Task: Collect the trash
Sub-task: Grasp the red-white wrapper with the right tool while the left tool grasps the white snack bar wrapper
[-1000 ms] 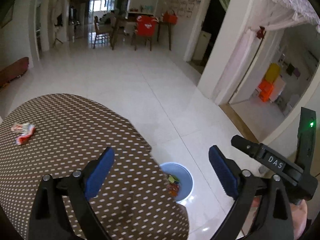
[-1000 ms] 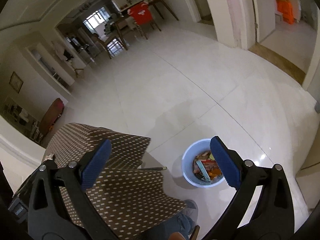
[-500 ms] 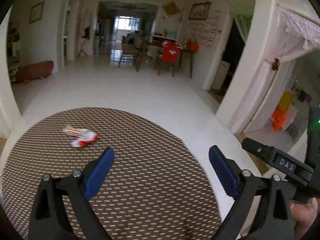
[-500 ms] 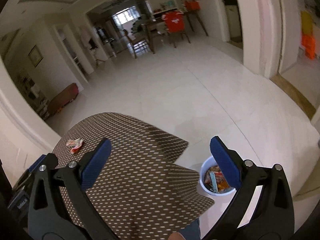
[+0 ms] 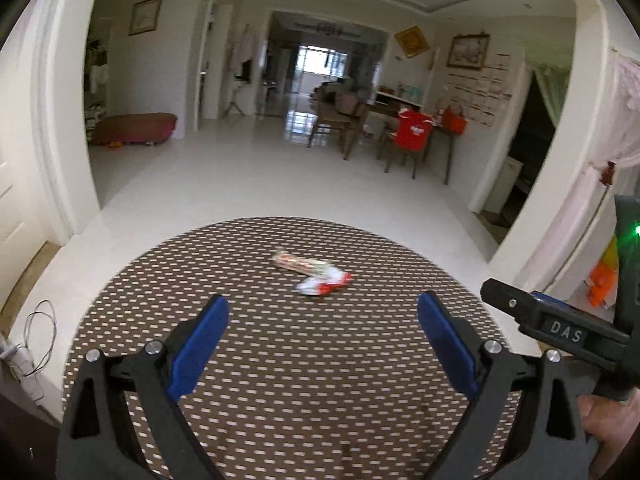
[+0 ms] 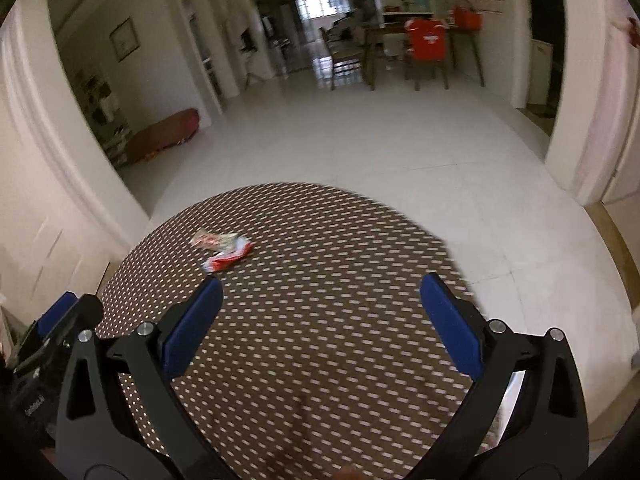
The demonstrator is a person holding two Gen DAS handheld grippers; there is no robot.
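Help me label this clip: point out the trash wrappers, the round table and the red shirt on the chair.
trash wrappers (image 5: pixel 316 276), left wrist view, middle of the pile.
round table (image 5: pixel 320 380), left wrist view, bare patterned top.
red shirt (image 5: pixel 414 133), left wrist view, chest area.

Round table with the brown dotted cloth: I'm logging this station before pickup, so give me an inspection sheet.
Surface: round table with brown white-dotted cloth.
Job's things: two crumpled red-and-white wrappers, touching, on its far half.
Clutter: nothing seen.
Grippers: left gripper and right gripper open, empty, above the cloth.
Cables: thin dark cable on the floor, left.
Surroundings: white tiled floor; distant dining table and chairs.
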